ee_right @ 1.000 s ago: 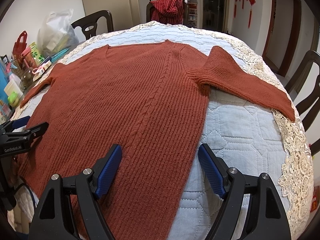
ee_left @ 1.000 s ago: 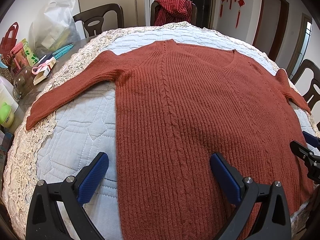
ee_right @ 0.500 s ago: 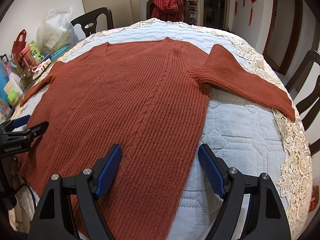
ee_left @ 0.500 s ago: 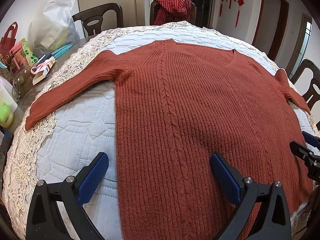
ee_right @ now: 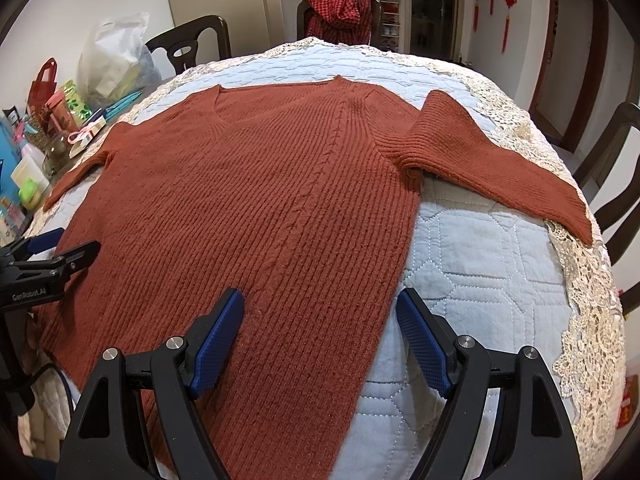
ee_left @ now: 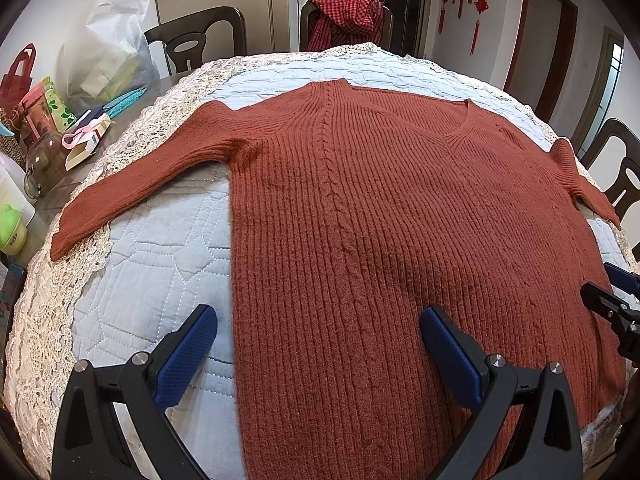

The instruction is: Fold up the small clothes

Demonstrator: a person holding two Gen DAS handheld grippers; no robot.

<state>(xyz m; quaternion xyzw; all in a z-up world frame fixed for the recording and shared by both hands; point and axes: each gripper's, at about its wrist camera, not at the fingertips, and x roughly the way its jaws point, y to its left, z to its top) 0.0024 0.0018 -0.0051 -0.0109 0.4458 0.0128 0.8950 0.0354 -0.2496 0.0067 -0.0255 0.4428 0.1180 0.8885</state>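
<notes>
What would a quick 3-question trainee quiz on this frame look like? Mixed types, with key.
1. True or false: the left claw is shut on the sweater.
2. Multiple choice: the sweater's neckline is A) round B) V-shaped C) collared.
3. Fill in: the right sleeve lies spread out over the quilt, its cuff reaching the ____ edging.

Key: 1 false, both claws are open, the right claw too, and neither grips any cloth. 2 B. 3 lace.
</notes>
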